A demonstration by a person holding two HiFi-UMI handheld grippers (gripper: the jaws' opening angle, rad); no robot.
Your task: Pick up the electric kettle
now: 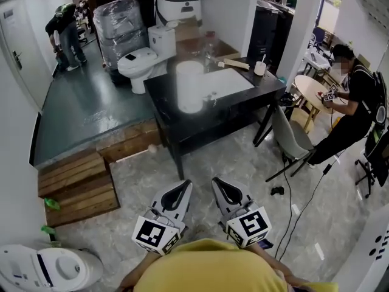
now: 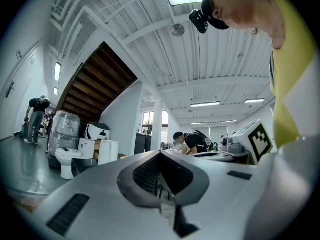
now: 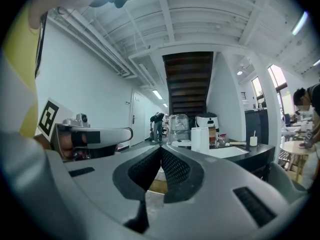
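Left hand-held gripper (image 1: 185,185), right (image 1: 216,182) closed; kettle (image 1: 189,87) on table (image 1: 267,87).

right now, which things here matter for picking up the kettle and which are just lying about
For the job: electric kettle, the black table under it, left gripper and right gripper, both shut and empty.
Lying about: toilet, white cup, wooden steps, grey chair.

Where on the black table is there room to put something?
Bare spots on the table: left end beside the white kettle, and the front strip by the white sheet. The far edge is crowded: bottle, wooden sticks, cup.
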